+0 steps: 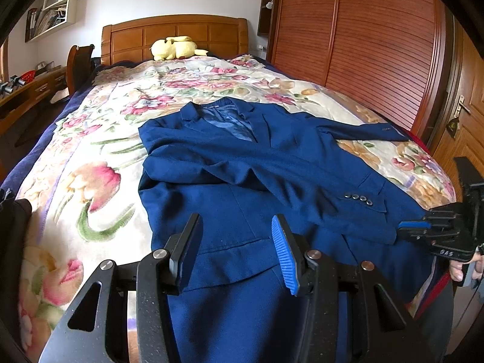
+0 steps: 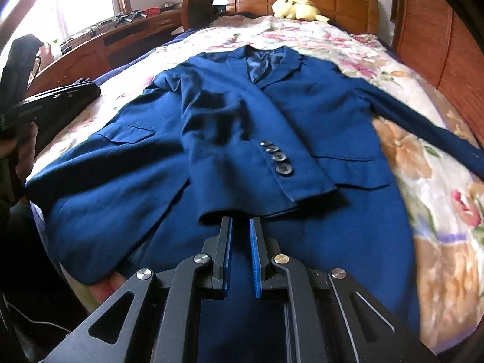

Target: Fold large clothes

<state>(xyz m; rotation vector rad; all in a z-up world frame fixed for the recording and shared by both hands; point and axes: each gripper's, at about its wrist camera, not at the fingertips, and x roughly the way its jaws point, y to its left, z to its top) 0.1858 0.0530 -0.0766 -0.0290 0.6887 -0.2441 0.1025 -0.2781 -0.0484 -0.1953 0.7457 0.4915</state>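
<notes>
Hovering over dark blue wool suit jacket (image 2: 242, 139), spread face-up mid floral bedspread (image 2: 423, 181). Right gripper (image 2: 241, 227) nearly clenched, seemingly empty, cuff of folded sleeve (image 2: 263, 175) at twelve o'clock. Left gripper (image 1: 236, 227) half released, empty. Risk: pinching cuff plus hem beneath, dragging everything askew.

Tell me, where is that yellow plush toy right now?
The yellow plush toy lies at the far end of the bed, against the wooden headboard, well beyond the blue jacket. Both wrist views show it.
</notes>
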